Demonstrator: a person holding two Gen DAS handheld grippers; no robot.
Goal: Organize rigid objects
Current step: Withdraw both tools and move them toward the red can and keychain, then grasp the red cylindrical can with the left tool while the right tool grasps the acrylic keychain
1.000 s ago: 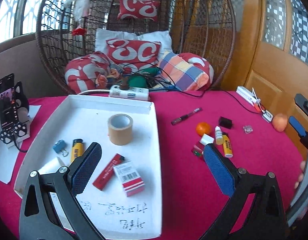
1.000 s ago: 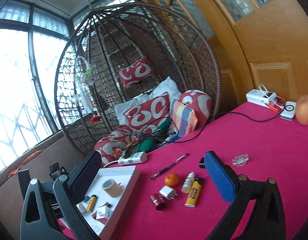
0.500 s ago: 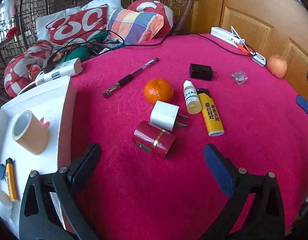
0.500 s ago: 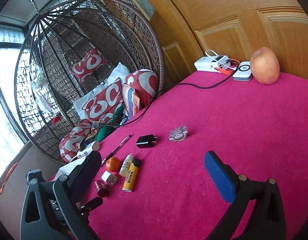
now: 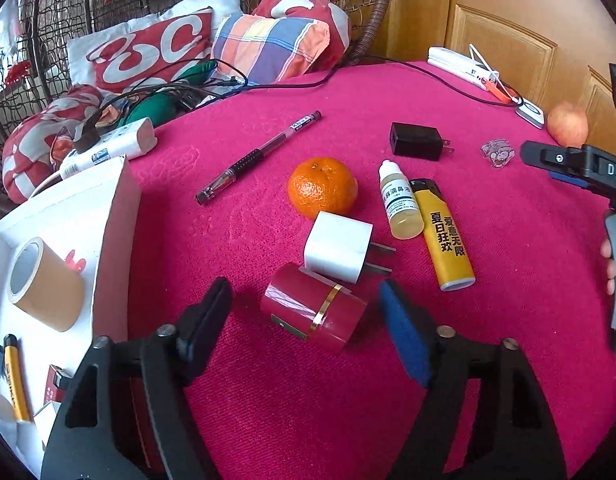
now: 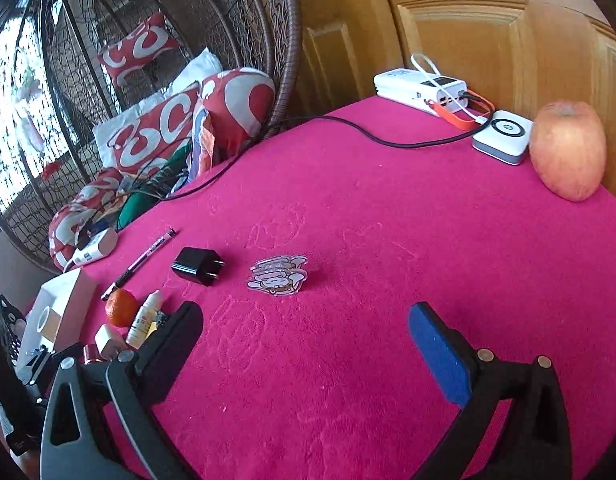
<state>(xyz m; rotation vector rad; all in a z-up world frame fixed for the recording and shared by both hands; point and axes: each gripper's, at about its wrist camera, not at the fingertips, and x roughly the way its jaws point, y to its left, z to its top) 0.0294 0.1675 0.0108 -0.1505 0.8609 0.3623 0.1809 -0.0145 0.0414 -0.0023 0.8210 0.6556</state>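
The tray [image 5: 120, 216] already holds tape [image 5: 44, 284]. Beside it, the left gripper [image 5: 306, 316], jaws just narrowing, brackets the untouched red can [image 5: 313, 306]; the right gripper [image 6: 304, 340] gapes empty.

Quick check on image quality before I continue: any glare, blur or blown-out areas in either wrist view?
Left wrist view: sharp, with soft daylight; the red cylinder shows a mild sheen on its wrap and fisheye bending at the edges. Right wrist view: the window behind the wicker chair is blown out, and the cartoon charm looks slightly soft.
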